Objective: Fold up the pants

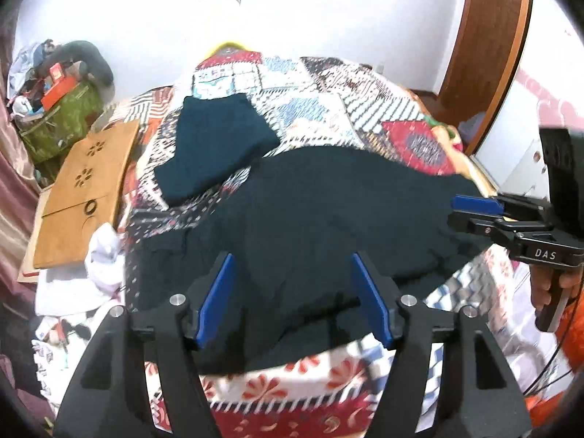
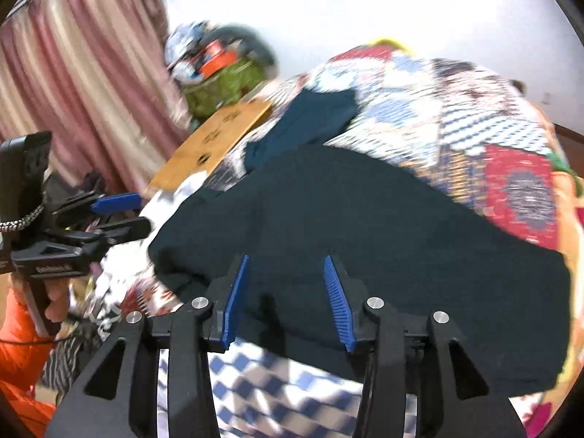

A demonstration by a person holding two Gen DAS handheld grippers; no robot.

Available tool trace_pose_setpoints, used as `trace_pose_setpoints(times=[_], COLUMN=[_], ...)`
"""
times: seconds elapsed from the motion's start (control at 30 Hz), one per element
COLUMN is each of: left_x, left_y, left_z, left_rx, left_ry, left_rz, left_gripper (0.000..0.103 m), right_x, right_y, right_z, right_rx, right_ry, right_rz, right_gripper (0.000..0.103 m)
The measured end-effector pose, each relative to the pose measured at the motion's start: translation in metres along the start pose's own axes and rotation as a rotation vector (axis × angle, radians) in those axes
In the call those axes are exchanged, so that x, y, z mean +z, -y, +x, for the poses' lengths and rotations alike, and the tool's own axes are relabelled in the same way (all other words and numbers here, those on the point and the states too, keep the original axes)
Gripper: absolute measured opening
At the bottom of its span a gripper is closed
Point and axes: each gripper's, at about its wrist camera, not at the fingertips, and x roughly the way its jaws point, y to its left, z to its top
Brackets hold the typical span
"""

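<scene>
A plain white wall (image 1: 328,18) backs a bed under a multicoloured patchwork quilt (image 1: 321,109). Pink striped curtains (image 2: 84,73) hang at one side, near a carved light-wood board (image 1: 84,189). A reddish-brown wooden door (image 1: 489,43) stands opposite.

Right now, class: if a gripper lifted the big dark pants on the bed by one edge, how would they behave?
The dark pants would probably droop, since they drape over the quilt in soft wrinkles. They likely won't roll or slide, lying flat on cloth.
</scene>
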Motion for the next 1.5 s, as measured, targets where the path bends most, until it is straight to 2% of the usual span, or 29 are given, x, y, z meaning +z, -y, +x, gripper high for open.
trace_pose_setpoints(times=[0.07,0.23,0.43,0.53,0.6,0.77,0.97,1.03,1.07,1.1,1.13,1.2,1.37,1.5], left_x=[0.014,0.035,0.038,0.031,0.028,0.023,0.024,0.024,0.025,0.025,0.026,0.027,0.032,0.032], left_y=[0.004,0.024,0.052,0.064,0.068,0.08,0.08,0.082,0.082,0.082,0.083,0.085,0.093,0.105], left_z=[0.011,0.056,0.115,0.134,0.137,0.142,0.145,0.146,0.146,0.147,0.147,0.147,0.149,0.152], left_rx=[-0.015,-0.025,-0.036,-0.032,-0.027,0.004,0.001,0.006,0.008,0.012,0.016,0.022,0.014,0.01], left_ry=[-0.006,-0.07,-0.195,-0.233,-0.227,-0.204,-0.2,-0.198,-0.198,-0.199,-0.2,-0.201,-0.191,-0.191], left_rz=[-0.016,0.011,0.04,0.044,0.052,0.083,0.066,0.064,0.06,0.055,0.053,0.046,0.034,0.043], left_gripper=[0.069,0.069,0.069,0.072,0.084,0.094,0.099,0.1,0.101,0.101,0.101,0.101,0.101,0.101], right_x=[0.0,-0.01,-0.031,-0.042,-0.046,-0.049,-0.052,-0.056,-0.057,-0.057,-0.056,-0.053,-0.032,-0.018], right_y=[0.023,0.087,0.167,0.197,0.219,0.252,0.276,0.275,0.272,0.269,0.265,0.263,0.256,0.258], right_z=[-0.017,-0.053,-0.077,-0.076,-0.07,-0.046,-0.014,-0.01,-0.009,-0.008,-0.008,-0.013,-0.043,-0.039], right_rx=[-0.044,-0.218,-0.392,-0.427,-0.439,-0.446,-0.419,-0.395,-0.397,-0.411,-0.435,-0.466,-0.581,-0.621], right_ry=[0.04,0.11,0.102,0.079,0.062,0.008,-0.073,-0.046,-0.037,-0.031,-0.02,0.007,0.114,0.083], right_rz=[0.05,0.173,0.325,0.391,0.424,0.464,0.46,0.463,0.456,0.443,0.42,0.398,0.324,0.29], right_gripper=[0.039,0.039,0.039,0.039,0.039,0.039,0.038,0.024,0.023,0.019,0.01,0.007,0.006,0.009])
